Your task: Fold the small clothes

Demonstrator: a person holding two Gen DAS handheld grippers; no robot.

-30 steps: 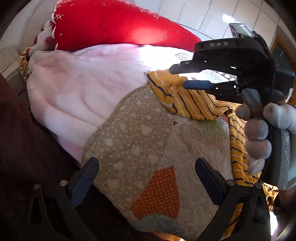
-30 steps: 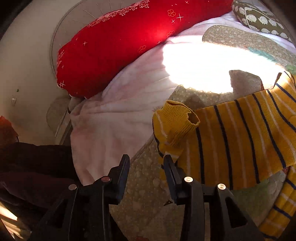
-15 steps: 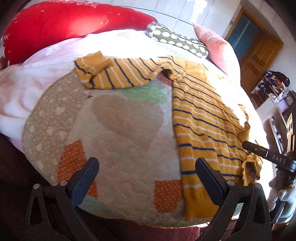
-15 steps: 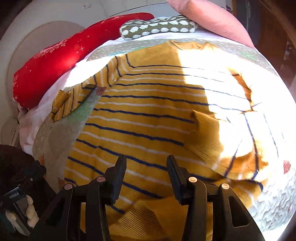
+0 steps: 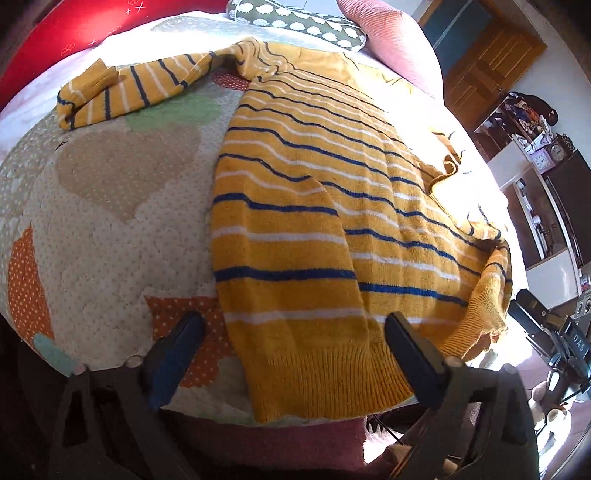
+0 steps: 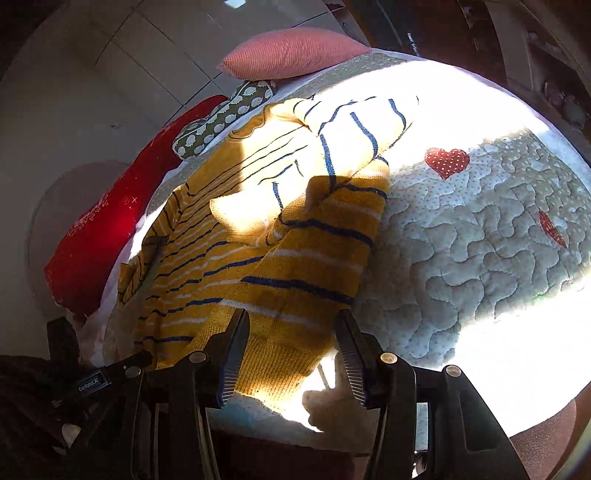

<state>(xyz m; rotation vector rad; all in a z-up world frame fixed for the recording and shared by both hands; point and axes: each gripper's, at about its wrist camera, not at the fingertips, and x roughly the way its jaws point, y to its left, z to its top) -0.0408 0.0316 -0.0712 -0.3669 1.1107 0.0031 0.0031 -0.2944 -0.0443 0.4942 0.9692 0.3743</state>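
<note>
A yellow sweater point(image 5: 332, 206) with blue and white stripes lies spread on a quilted bed cover point(image 5: 110, 206). One sleeve point(image 5: 122, 92) stretches out to the far left; the other sleeve point(image 6: 332, 155) lies folded across the body. My left gripper point(image 5: 291, 343) is open, its fingers straddling the ribbed hem at the near edge. My right gripper point(image 6: 291, 343) is open over the hem's right corner point(image 6: 280, 365). Neither holds cloth.
A red pillow point(image 6: 107, 229), a green patterned cushion point(image 5: 306, 26) and a pink cushion point(image 6: 291, 51) lie at the bed's far side. The quilt point(image 6: 480, 229) extends right of the sweater. A wooden door point(image 5: 491, 66) and shelves point(image 5: 532, 147) stand at right.
Both grippers have swung from the left sleeve end down to the sweater's hem at the near bed edge. The right gripper has opened wider.
</note>
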